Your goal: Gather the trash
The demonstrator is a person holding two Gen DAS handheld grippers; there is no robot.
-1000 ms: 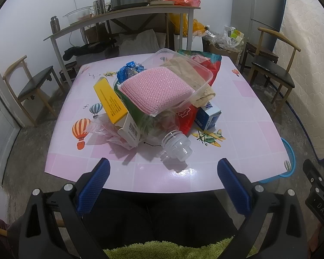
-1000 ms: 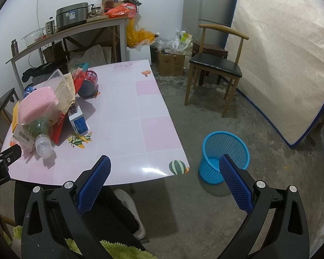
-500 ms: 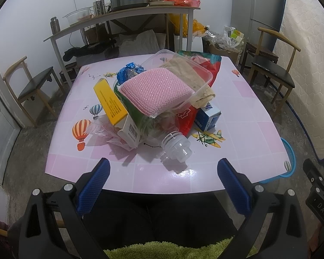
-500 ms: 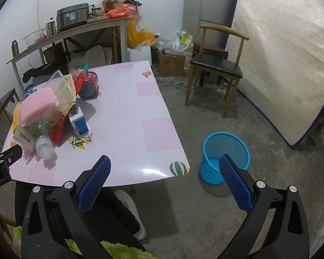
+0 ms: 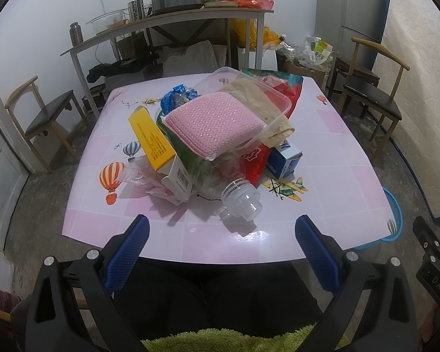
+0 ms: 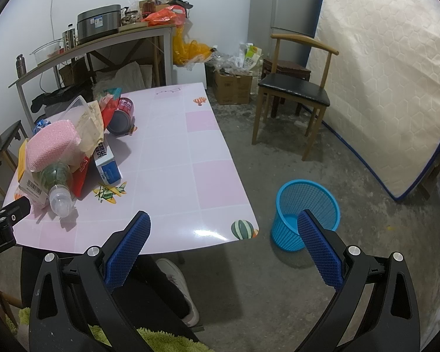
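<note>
Both the left tool (image 5: 220, 242) and right tool (image 6: 223, 239) gape empty near the table's (image 5: 337, 176) trash pile (image 5: 214, 135).

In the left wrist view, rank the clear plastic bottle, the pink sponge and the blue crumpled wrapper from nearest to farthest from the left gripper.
Seen from the left gripper, open and short of the table edge:
1. Clear plastic bottle, mouth toward the gripper, at the pile's near edge.
2. Pink sponge, on top of the pile, in the middle.
3. Blue crumpled wrapper, behind the pile, slightly left.
</note>
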